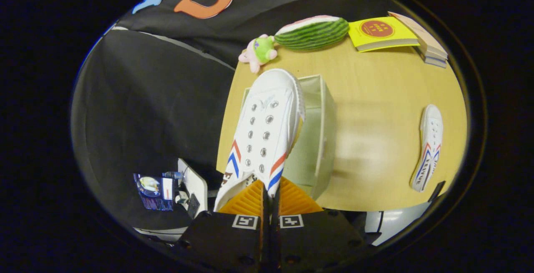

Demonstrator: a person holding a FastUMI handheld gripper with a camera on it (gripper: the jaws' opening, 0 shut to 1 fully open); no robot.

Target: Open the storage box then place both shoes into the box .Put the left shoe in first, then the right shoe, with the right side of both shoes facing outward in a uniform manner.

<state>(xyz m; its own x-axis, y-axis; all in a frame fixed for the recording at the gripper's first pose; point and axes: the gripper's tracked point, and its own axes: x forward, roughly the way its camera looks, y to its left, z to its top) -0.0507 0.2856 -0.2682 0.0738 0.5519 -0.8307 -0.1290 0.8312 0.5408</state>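
Observation:
My gripper is shut on the heel collar of a white canvas shoe with red and blue stripes. The shoe hangs lifted, toe pointing away from the fingers, over the open pale green storage box, which stands on the wooden table near its left edge. The shoe hides much of the box's inside. The second white shoe lies on its side on the table, well to the right of the box and apart from it.
Beyond the box, along the table's far edge, lie a watermelon-shaped plush, a small pink and green toy, a yellow book and a stack of books. Left of the table is a drop to dark floor with some gear.

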